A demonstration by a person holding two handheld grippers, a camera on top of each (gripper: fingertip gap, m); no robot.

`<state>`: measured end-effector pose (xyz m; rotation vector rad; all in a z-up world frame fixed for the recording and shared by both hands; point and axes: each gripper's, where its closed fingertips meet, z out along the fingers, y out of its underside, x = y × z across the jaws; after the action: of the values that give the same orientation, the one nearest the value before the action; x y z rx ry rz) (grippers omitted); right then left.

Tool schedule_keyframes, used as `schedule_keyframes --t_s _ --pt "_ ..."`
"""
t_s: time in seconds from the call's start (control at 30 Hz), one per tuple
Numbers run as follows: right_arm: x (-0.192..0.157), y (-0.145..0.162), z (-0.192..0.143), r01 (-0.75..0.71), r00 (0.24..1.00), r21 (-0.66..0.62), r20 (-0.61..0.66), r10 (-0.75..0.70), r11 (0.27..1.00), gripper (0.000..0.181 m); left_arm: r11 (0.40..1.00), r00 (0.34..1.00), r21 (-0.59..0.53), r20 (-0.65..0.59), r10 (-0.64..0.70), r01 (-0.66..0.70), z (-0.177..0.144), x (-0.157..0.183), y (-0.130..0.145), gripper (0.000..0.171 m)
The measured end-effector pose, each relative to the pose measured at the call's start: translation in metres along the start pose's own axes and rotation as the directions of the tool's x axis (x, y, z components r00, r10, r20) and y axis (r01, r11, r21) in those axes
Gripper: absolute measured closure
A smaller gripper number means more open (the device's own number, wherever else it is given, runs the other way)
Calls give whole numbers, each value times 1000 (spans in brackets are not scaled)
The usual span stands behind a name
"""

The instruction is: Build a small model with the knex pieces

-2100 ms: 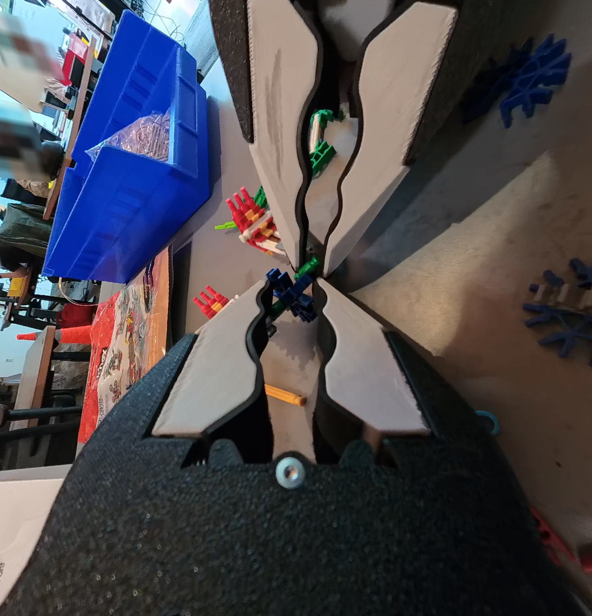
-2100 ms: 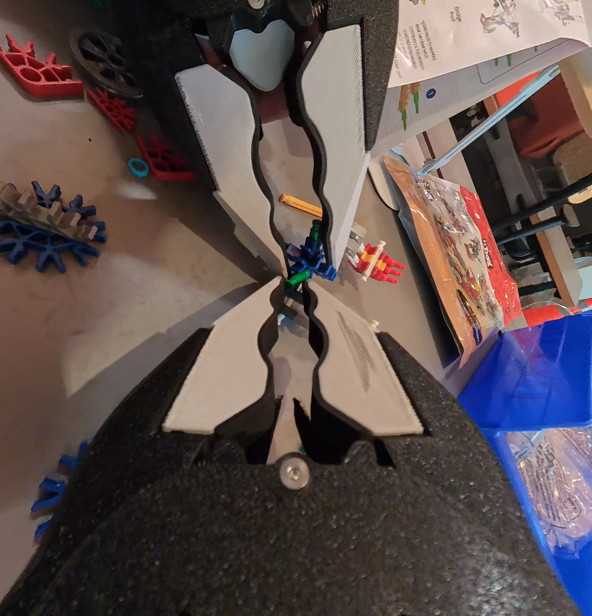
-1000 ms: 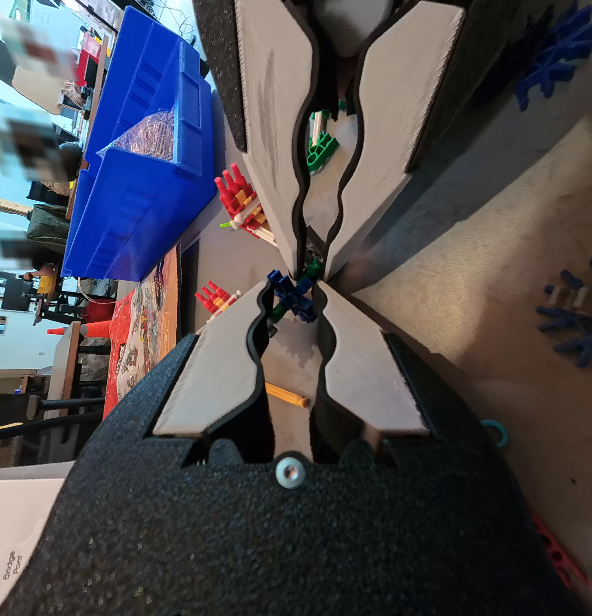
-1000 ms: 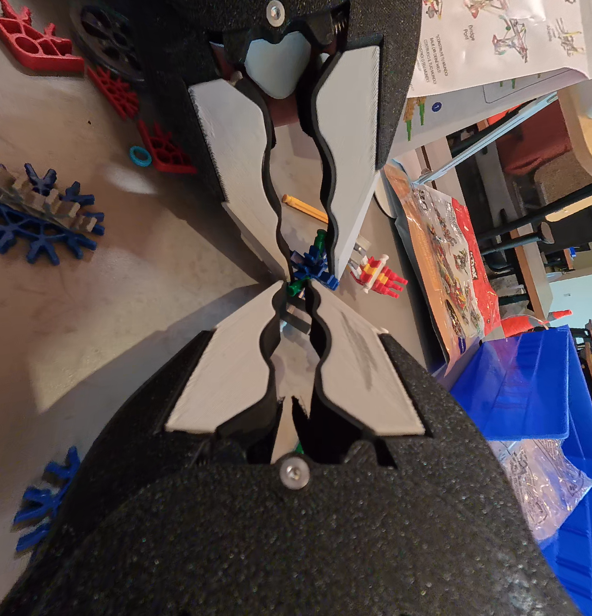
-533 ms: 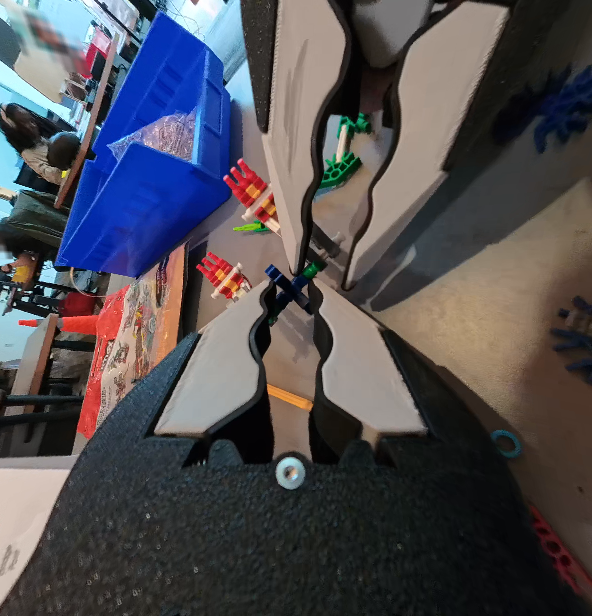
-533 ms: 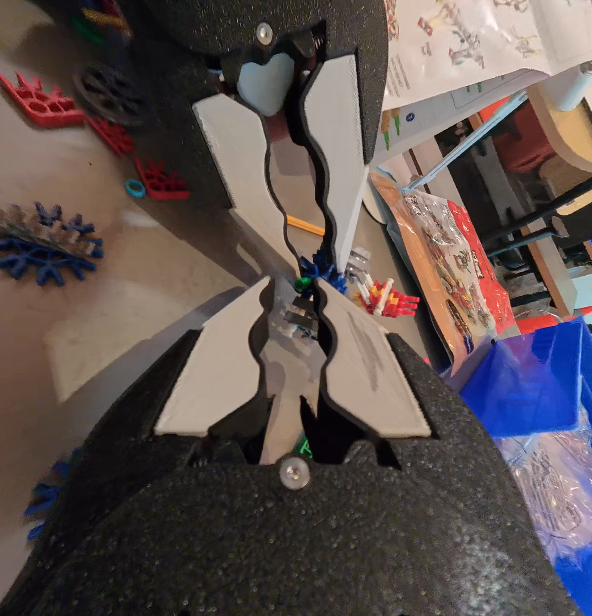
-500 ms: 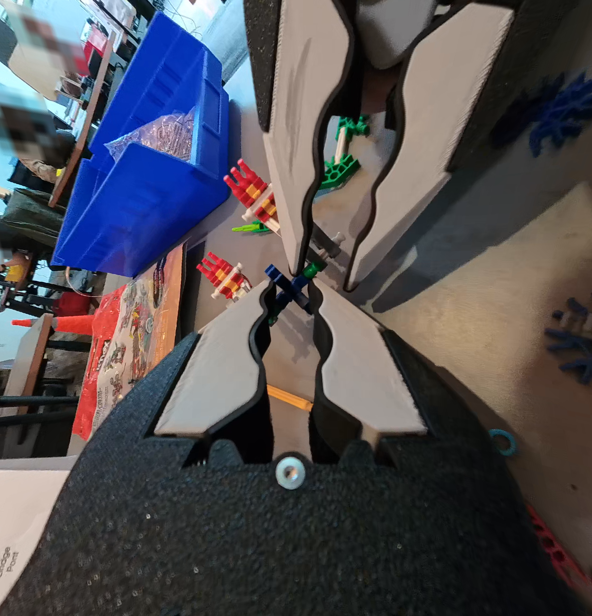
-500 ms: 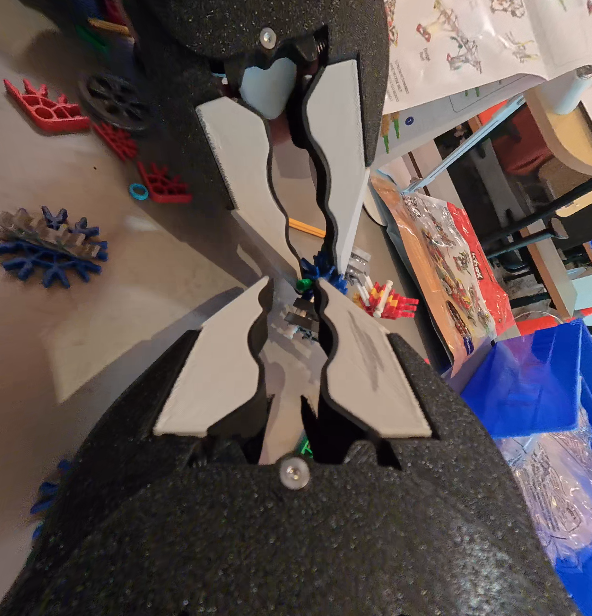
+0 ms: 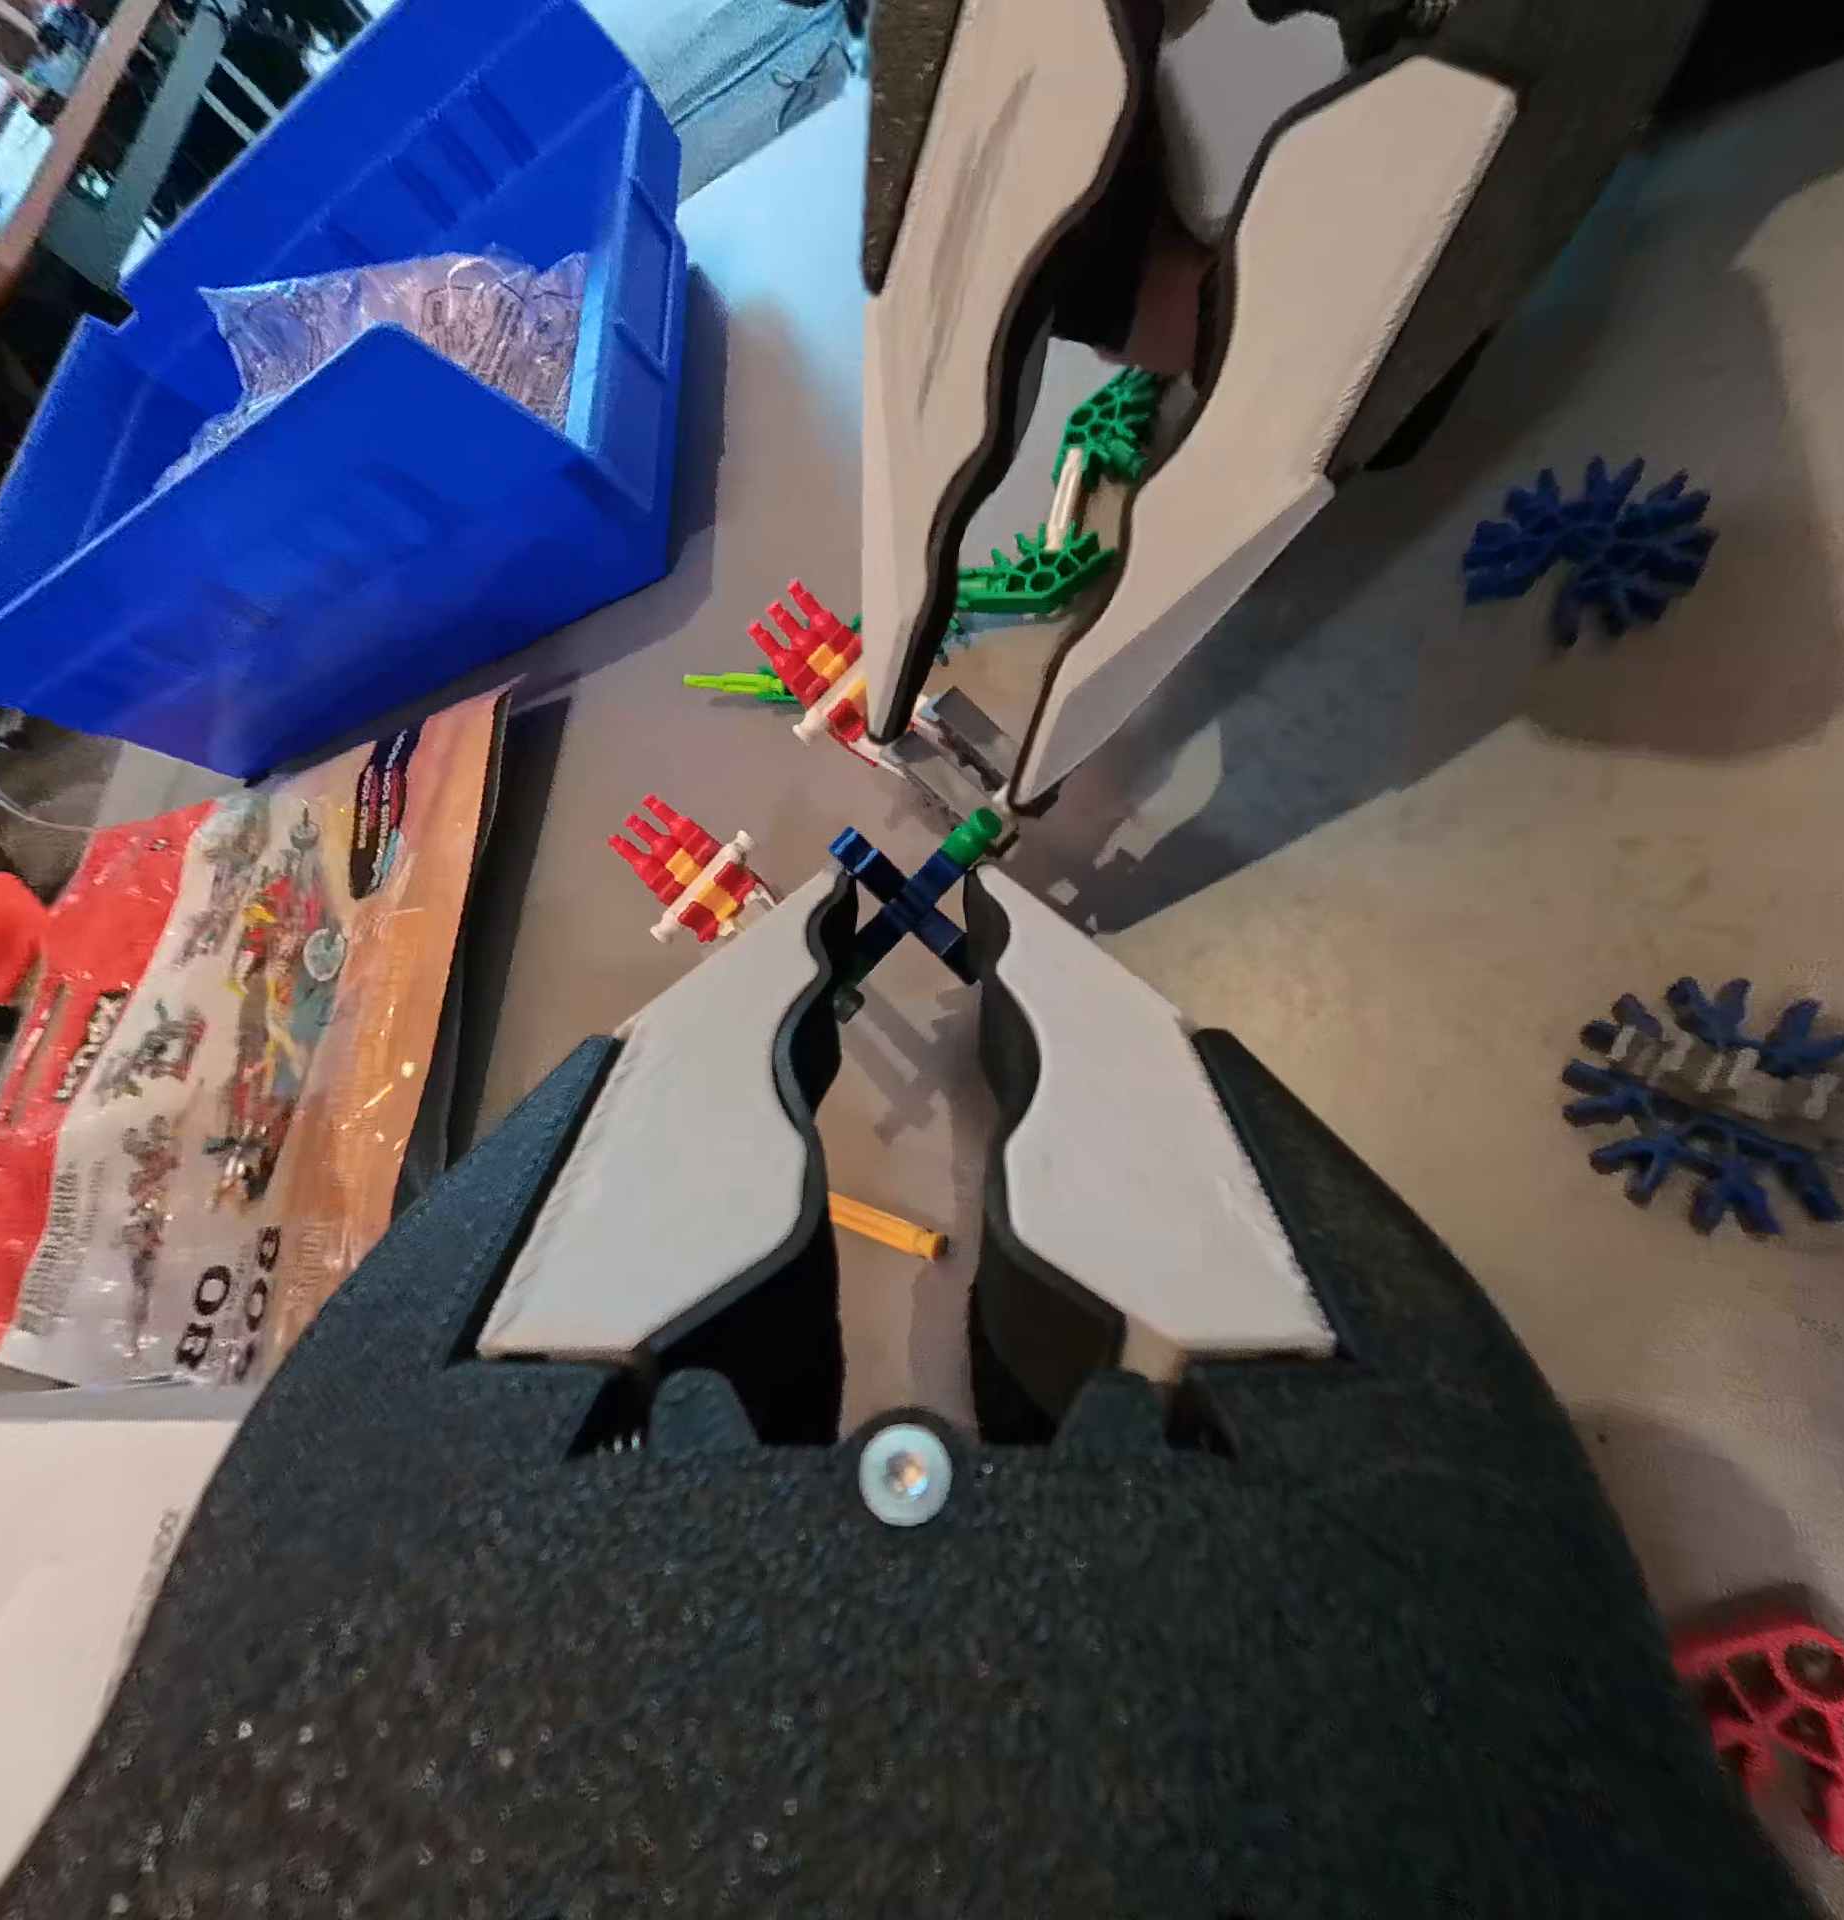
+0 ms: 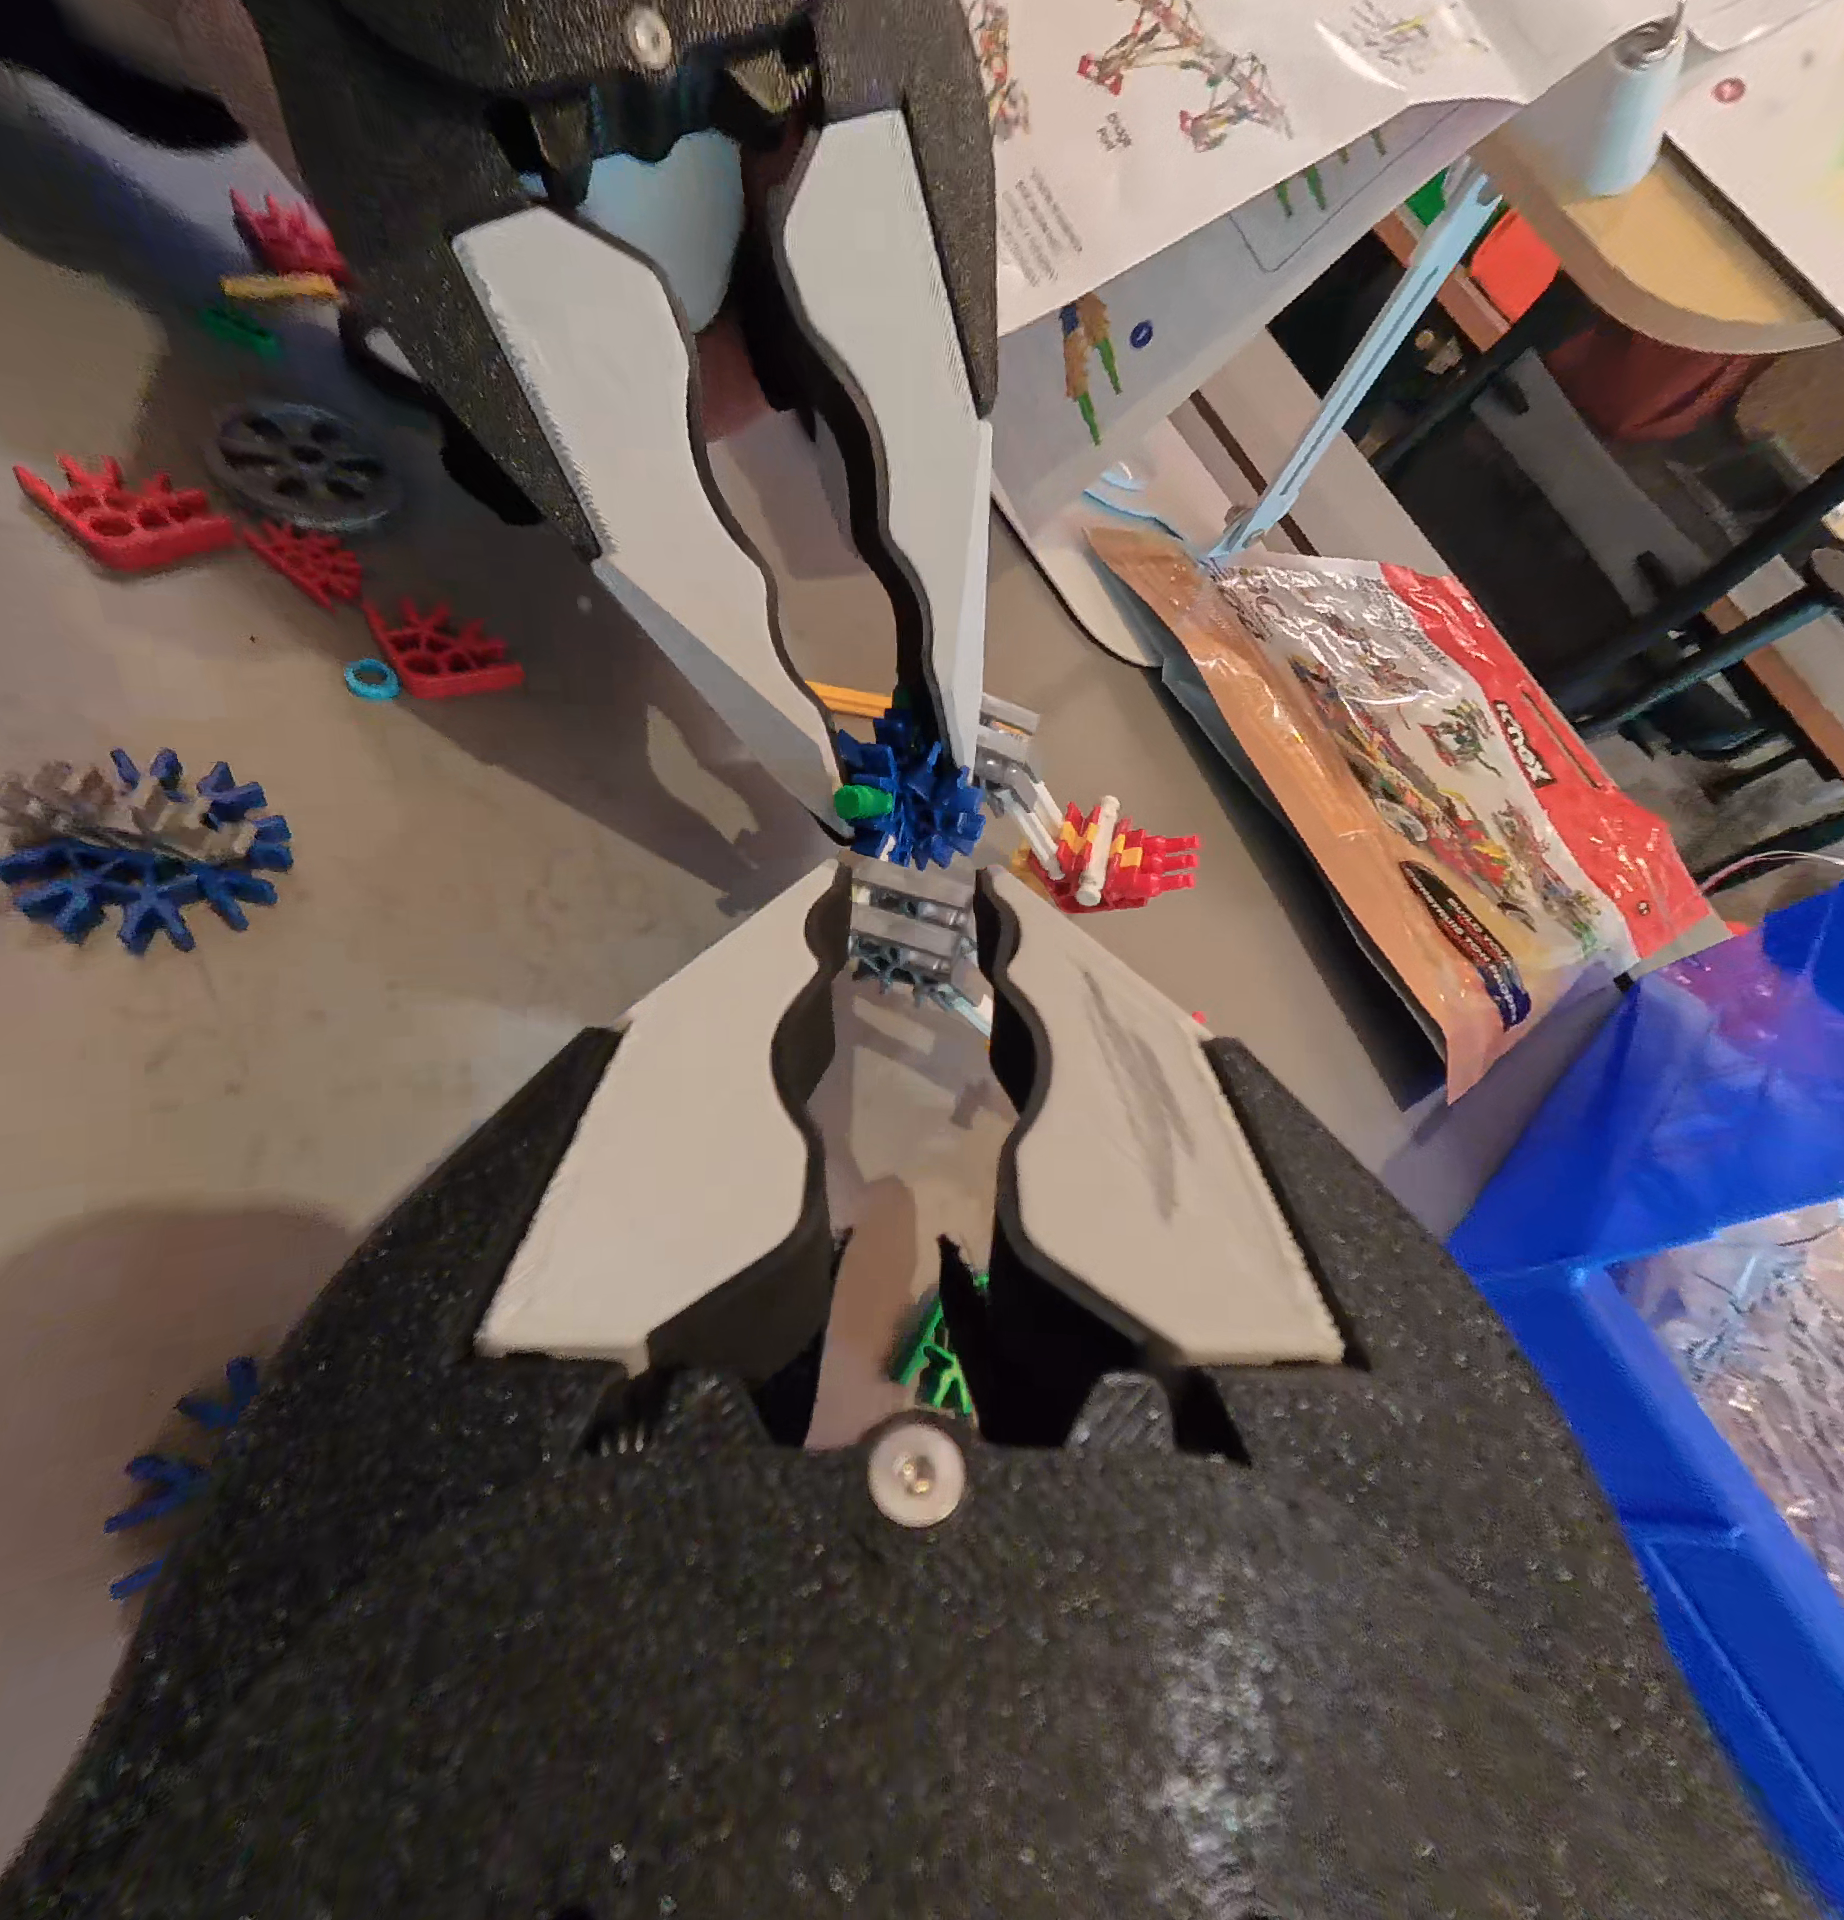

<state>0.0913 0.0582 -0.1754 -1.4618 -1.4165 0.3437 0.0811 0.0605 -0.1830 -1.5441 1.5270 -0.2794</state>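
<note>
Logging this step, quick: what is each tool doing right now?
Left tool: shut on the blue snowflake connector, which has a green rod through it.
Right tool: open, jaws straddling grey pieces.

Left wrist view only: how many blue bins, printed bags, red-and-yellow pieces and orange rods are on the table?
blue bin: 1
printed bag: 1
red-and-yellow pieces: 2
orange rod: 1
Total: 5
</note>
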Motion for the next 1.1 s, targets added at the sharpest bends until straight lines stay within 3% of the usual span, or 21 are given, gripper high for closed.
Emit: schedule_keyframes --t_s 0.27,0.37,0.43,0.53,0.6,0.7,0.93,1.1 --pt "16 -3 -10 -154 988 77 19 153 985 146 972 973 46 -50 -226 229 -3 -15 -9 151" --pt "15 2 -9 -186 982 60 45 183 981 144 952 950 40 -91 -299 304 -4 -17 -10 151" --pt "11 12 -3 -179 982 4 57 178 984 133 944 943 55 -92 -320 326 -4 -19 -14 150" --pt "5 15 3 -149 987 -34 56 151 988 134 937 932 31 -122 -341 347 -3 -15 -15 150" --pt "7 18 4 -121 992 -48 31 123 991 145 932 924 18 -139 -357 362 -2 -13 -15 150" --pt "7 17 1 -168 983 -30 65 170 985 150 921 911 24 -165 -379 388 -3 -12 -16 147" --pt "8 16 -2 -259 959 -14 114 259 966 152 940 928 11 -160 -336 342 -10 -11 -11 114" --pt "10 16 -3 -311 940 -9 146 309 950 154 979 974 -36 -97 -203 201 -10 -13 6 110"
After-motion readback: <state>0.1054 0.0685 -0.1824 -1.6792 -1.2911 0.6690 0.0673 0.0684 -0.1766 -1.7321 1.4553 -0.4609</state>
